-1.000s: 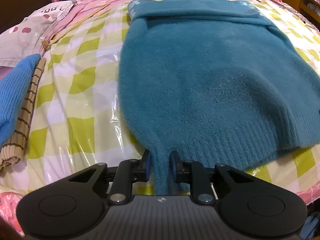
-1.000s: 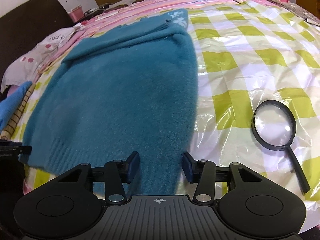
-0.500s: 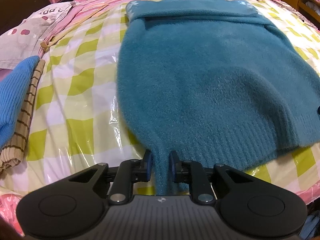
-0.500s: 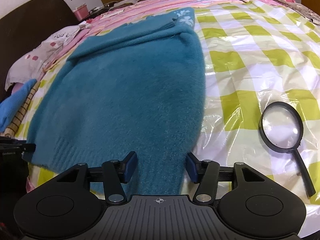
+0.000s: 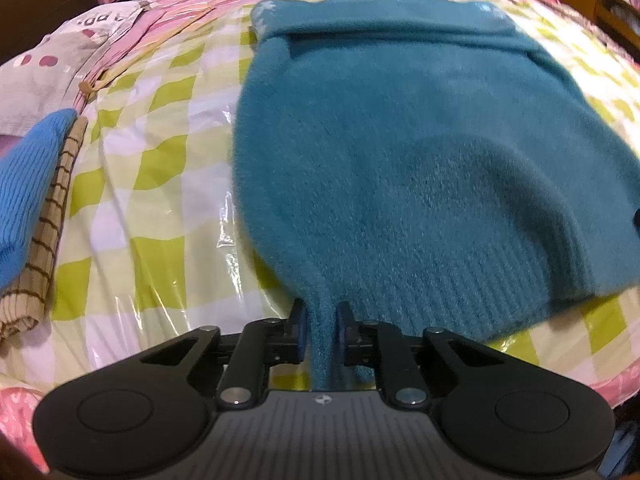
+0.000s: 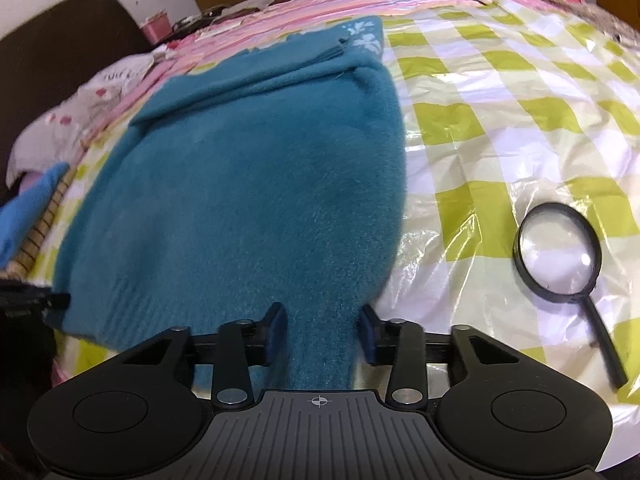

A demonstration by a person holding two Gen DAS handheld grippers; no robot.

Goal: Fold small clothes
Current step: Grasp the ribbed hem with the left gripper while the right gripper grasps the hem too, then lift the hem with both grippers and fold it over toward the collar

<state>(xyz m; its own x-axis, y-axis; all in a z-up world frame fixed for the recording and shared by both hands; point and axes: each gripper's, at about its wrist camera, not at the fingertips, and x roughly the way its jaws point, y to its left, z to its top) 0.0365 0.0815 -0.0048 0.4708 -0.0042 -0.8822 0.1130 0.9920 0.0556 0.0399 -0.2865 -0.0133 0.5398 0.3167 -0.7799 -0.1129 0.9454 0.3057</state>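
i am looking down both cameras at a teal sweater (image 5: 400, 152) that is lying spread on a bed covered by a green-and-white checked sheet (image 5: 132, 208) under clear plastic film, with its far end folded over into a band across the top. my left gripper (image 5: 320, 332) is sitting at the near left corner of the ribbed hem, and its blue pads (image 5: 301, 336) are pinching a narrow gathered ridge of that hem tight between them, so i am recording it as clamped on the sweater. my right gripper (image 6: 323, 334) is sitting at the near right corner of the same hem; its jaws have just been closing, a thick fold of the knit is filling the gap, and both pads (image 6: 276, 334) are pressing against the fabric, so i am recording a grip here too, on a wider bunch than the left one. the hem is lifting slightly toward each gripper while the rest of the body is resting flat. in the right view the edge of the left tool is showing dark at the far left margin. to the right of the sweater, well apart from it, a black magnifying glass (image 6: 560, 256) is lying on the plastic. at the left edge of the bed a blue knit garment (image 5: 28, 184) is resting on a tan striped cloth (image 5: 44, 248), clear of the sweater.
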